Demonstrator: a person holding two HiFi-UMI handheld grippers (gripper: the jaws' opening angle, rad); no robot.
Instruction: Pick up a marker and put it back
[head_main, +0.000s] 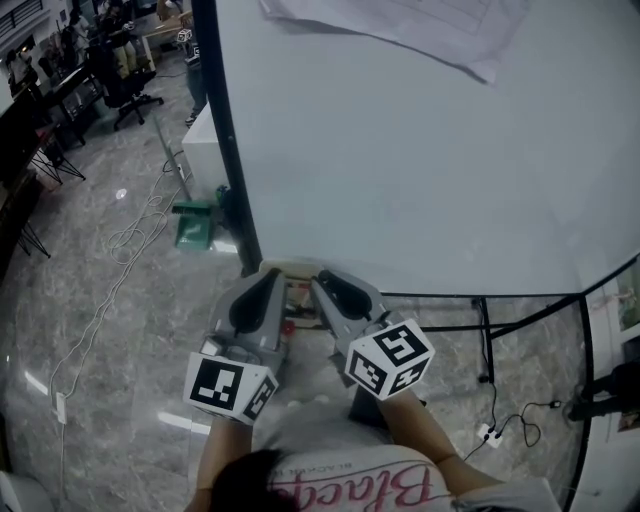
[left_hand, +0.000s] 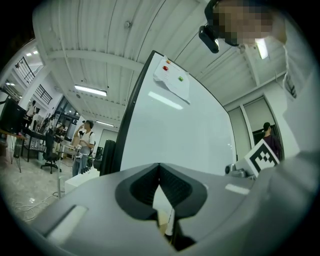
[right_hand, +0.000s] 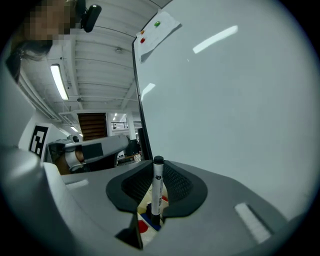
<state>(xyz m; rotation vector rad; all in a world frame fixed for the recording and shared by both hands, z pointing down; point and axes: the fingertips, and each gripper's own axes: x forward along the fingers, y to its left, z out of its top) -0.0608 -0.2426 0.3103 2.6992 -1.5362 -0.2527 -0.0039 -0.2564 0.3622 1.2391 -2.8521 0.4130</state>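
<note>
head view with both gripper views, at the foot of a whiteboard (head_main: 420, 160). the right gripper (right_hand: 157, 169) is clamped on a marker (right_hand: 158, 192), which stands upright between the ribbed pads with its black cap above the jaw tips and its white barrel running down through the gap. the marker's lower end is just over a blue piece (right_hand: 151, 221) beside a red patch (right_hand: 141, 226); whether it touches them cannot be told. the left gripper (left_hand: 159, 167) has its jaw tips pressed together with nothing between them. in the head view both grippers lie side by side, pointing at the pale marker tray (head_main: 290, 268) along the board's lower edge. a sheet of paper (head_main: 420, 30) hangs at the top of the board.
</note>
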